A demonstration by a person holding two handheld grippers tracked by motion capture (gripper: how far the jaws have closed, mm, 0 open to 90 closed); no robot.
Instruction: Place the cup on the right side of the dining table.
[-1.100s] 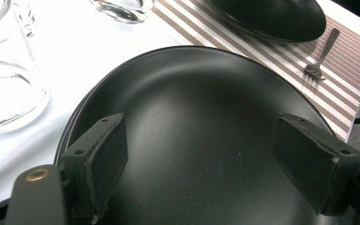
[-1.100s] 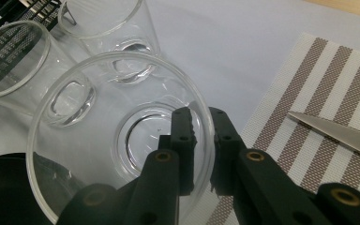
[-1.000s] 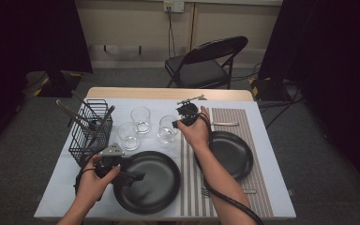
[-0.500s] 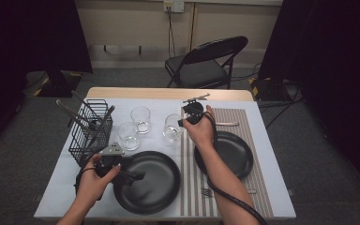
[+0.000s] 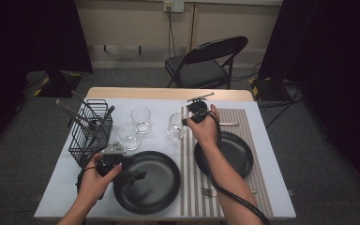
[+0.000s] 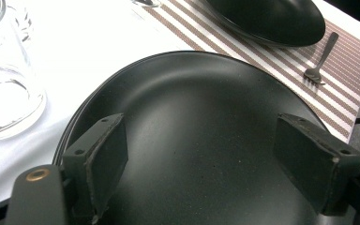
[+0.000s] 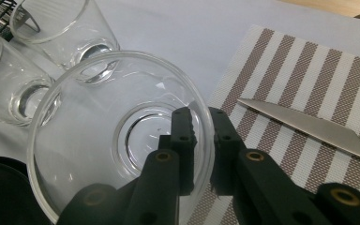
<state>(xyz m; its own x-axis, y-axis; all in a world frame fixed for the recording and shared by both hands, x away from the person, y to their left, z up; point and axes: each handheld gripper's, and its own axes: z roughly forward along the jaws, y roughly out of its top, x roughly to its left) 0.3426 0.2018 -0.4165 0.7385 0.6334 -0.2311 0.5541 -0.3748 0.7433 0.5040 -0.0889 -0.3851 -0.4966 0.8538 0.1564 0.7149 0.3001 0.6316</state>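
Observation:
My right gripper is shut on the rim of a clear glass, one jaw inside the wall and one outside. In the high view this glass stands at the left edge of the striped mat, with the right gripper beside it. My left gripper is open, its jaws spread over the large black plate with nothing between them. From above, the left gripper reaches over that plate at the table's front.
Two more glasses stand left of the held one. A black wire basket with utensils is at the far left. A smaller black plate, a knife and a fork lie on the mat.
My right gripper has shifted slightly to the right with the glass, nearer the striped mat. The left hand has stayed put.

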